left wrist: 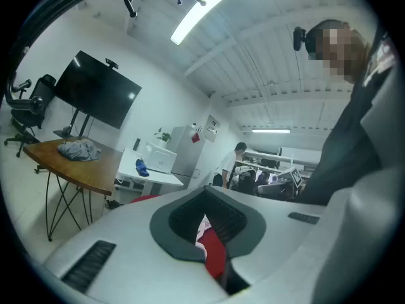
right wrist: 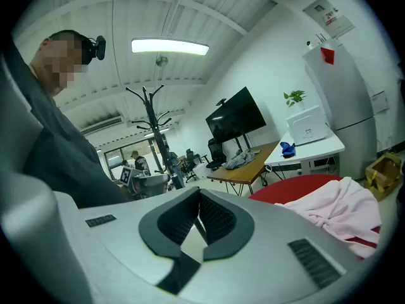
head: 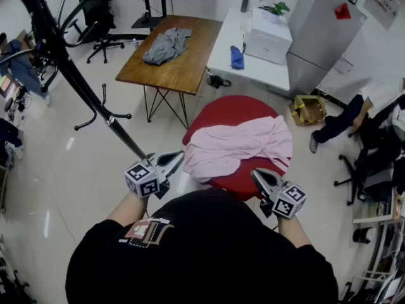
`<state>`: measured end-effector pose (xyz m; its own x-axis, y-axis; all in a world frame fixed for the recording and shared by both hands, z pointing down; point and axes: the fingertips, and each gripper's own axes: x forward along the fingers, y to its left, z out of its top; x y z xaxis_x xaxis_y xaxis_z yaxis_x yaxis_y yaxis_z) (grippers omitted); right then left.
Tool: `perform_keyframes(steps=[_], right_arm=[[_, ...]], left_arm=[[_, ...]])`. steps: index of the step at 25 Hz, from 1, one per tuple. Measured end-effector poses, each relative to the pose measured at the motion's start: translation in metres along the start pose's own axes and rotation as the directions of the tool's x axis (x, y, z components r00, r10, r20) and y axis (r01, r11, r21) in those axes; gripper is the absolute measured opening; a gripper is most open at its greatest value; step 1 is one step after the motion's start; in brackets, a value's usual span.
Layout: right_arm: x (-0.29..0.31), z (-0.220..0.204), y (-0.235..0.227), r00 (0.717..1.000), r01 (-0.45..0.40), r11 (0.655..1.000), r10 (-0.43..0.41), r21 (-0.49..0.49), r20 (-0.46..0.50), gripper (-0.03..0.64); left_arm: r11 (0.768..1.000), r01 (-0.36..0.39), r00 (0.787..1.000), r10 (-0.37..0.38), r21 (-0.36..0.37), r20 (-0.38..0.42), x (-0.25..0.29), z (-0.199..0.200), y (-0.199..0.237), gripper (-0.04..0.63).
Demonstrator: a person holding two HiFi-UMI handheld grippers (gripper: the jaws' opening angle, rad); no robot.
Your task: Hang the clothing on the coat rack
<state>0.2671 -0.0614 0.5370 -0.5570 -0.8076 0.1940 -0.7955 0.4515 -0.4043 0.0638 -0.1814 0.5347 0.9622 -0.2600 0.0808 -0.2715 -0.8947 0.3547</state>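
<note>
- Coat rack (head: 63,62): black, tall pole with curved hooks. It slants across the upper left of the head view, and its lower end runs down toward the left gripper. It also shows standing in the background of the right gripper view (right wrist: 155,125). No clothing on the hooks in view.
- Grey cabinet (head: 323,30): top right, against the wall.
- Wooden table (head: 190,49): beyond the red table, thin black legs. 1 grey garment (head: 166,45) lies crumpled on it.
- White desk (head: 228,52): just right of the wooden table. It carries a white box (head: 267,38) and a blue cloth (head: 236,57).
- Red round table (head: 234,109): directly in front of the person.
- Pink garment (head: 237,145): the task's clothing. It lies rumpled and spread over the near half of the red table, not lifted, well apart from the rack's hooks. It shows at the right of the right gripper view (right wrist: 335,214).
- Cardboard box (head: 307,109): on the floor, right of the red table.
- Left gripper (head: 174,159): tip just beside the garment's left edge. Fingers closed together, nothing gripped; only a sliver of red and pink shows past them (left wrist: 204,223).
- Right gripper (head: 256,175): tip at the table's near right rim, beside the garment. Fingers closed together and empty (right wrist: 197,217).
</note>
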Motion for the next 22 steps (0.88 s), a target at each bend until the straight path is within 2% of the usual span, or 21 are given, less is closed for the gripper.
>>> perform_keyframes(steps=[6,13,17,20,21,22], right_arm=[[0.016,-0.006,0.001,0.998,-0.012,0.998,0.008,-0.060,-0.068,0.008],[0.056,-0.026,-0.004,0.975,-0.039,0.983,-0.002,-0.180,-0.220,0.009],[0.088,-0.047,-0.008,0.944,-0.080,0.956,-0.019,-0.283,-0.330,0.011],[0.115,-0.077,-0.016,0.908,-0.134,0.929,-0.024,-0.345,-0.419,0.012],[0.124,-0.087,-0.017,0.891,-0.163,0.913,-0.026,-0.373,-0.453,0.020],[0.133,-0.098,-0.016,0.872,-0.193,0.896,-0.030,-0.400,-0.488,0.062]], left_arm=[[1.000,0.004,1.000,-0.004,-0.006,-0.001,0.002,-0.007,0.008,0.008],[0.999,-0.033,0.998,0.032,-0.027,-0.056,0.002,-0.033,0.028,0.008],[0.996,-0.071,0.994,0.066,-0.054,-0.092,-0.007,-0.052,0.045,0.008],[0.993,-0.088,0.990,0.079,-0.081,-0.115,-0.013,-0.064,0.053,0.008],[0.992,-0.092,0.989,0.081,-0.088,-0.121,-0.014,-0.066,0.056,0.008],[0.991,-0.097,0.988,0.085,-0.095,-0.128,-0.017,-0.069,0.058,0.008]])
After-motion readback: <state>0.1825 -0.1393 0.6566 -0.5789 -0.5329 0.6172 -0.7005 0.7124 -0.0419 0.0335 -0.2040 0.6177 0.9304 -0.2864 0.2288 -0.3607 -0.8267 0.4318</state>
